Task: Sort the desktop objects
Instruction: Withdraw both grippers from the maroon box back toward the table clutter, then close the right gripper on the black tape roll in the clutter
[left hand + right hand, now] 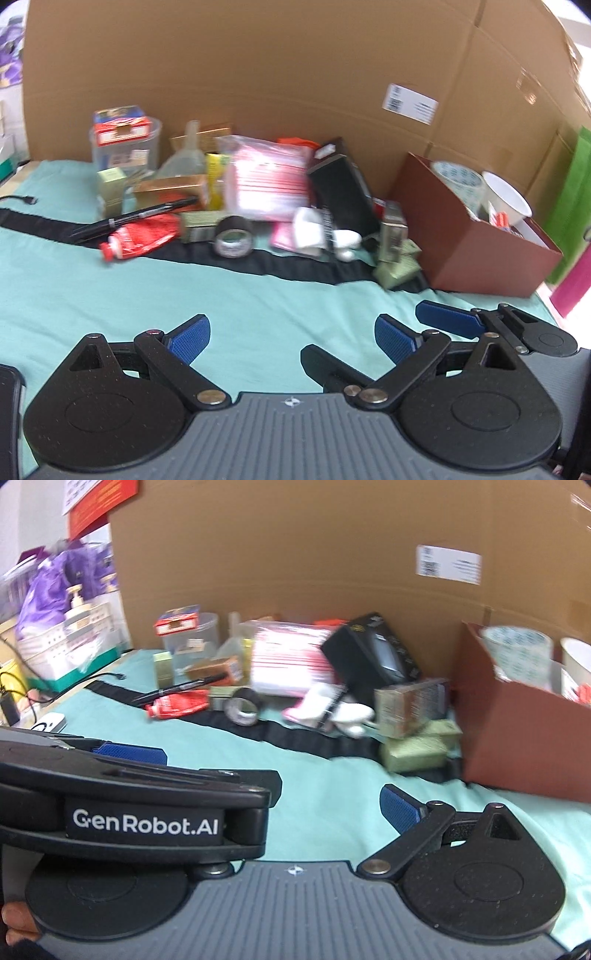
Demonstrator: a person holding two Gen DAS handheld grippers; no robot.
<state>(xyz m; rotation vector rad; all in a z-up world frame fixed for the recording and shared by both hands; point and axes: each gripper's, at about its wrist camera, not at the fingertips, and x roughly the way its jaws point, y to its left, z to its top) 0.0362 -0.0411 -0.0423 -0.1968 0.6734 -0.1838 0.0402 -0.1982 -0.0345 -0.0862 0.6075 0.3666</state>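
Observation:
A pile of desktop objects lies at the back of the teal cloth (258, 295): a black marker (136, 216), a red tube (140, 236), a roll of dark tape (233, 236), a pink-striped plastic bag (271, 181), a black box (343, 192) and small green boxes (399, 266). A brown box (469, 236) at the right holds a tape roll (458, 181) and a white cup (508, 195). My left gripper (291, 338) is open and empty, well short of the pile. My right gripper (273, 805) is open and empty; the left gripper's body (140, 805) covers its left finger.
A tall cardboard wall (295, 74) stands behind the pile. A clear tub (125, 147) with a red carton stands at the back left. A black strap (258, 262) crosses the cloth. Purple bags and a basket (66, 627) stand off the table's left side.

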